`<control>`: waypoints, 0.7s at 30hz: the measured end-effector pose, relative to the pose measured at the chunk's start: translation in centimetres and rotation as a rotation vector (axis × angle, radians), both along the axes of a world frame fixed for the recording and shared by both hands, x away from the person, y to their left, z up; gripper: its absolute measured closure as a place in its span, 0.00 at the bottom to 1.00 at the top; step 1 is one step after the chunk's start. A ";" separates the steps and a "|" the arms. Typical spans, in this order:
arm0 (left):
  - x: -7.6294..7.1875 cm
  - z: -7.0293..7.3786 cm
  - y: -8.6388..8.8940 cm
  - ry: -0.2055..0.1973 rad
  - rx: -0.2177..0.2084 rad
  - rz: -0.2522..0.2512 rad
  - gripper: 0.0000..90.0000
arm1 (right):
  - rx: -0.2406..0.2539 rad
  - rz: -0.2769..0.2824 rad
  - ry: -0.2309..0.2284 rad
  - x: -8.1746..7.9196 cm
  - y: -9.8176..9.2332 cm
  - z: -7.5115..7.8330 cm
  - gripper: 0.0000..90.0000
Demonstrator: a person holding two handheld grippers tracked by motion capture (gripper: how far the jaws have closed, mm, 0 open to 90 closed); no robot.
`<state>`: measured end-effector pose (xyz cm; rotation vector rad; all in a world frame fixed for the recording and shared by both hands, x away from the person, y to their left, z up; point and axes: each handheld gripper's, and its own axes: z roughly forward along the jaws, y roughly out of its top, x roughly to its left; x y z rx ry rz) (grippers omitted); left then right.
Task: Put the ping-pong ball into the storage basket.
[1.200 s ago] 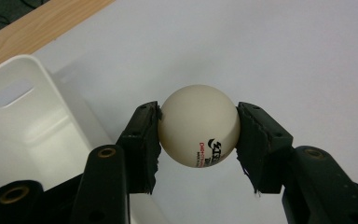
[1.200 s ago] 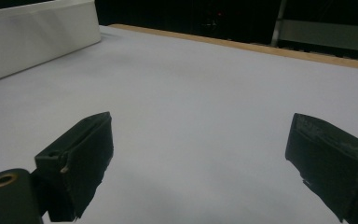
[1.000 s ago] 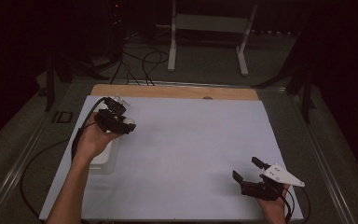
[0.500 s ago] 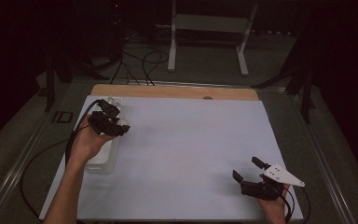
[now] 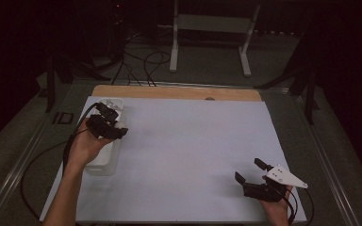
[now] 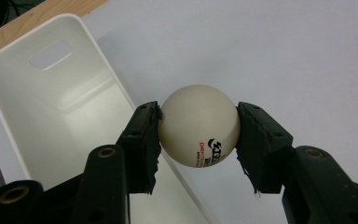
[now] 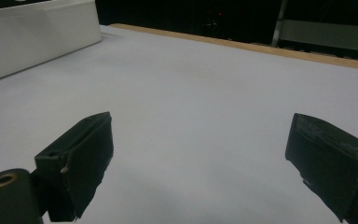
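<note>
Carrying the ping-pong ball (image 6: 199, 131) pinched in your left gripper (image 5: 114, 131), you've drifted it toward the table's far-left corner since a second ago, now by the white bin (image 6: 51, 100) rim, nearly ready to drop, right gripper (image 5: 253, 170) idle with jaws spread near-right.

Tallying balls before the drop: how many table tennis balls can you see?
1. The table tennis ball is clamped in the left gripper, beside the rim of the white bin. The bin's visible interior looks empty, though the gripper hides part of it.
</note>
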<state>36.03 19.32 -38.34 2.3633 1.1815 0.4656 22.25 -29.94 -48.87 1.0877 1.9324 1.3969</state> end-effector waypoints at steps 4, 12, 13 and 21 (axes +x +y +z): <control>-0.1 -0.1 0.2 0.000 0.001 0.003 0.57 | 0.000 -0.003 0.000 0.0 0.0 0.0 0.08; -0.4 -0.1 0.6 -0.003 0.003 0.010 0.57 | -0.001 0.000 0.002 0.2 0.0 -0.1 0.08; -0.4 -0.2 0.7 -0.004 0.003 0.012 0.57 | -0.001 0.001 0.002 0.2 0.0 -0.1 0.08; -0.4 -0.3 1.0 -0.003 0.003 0.019 0.57 | -0.003 -0.001 0.003 0.1 -0.1 -0.1 0.08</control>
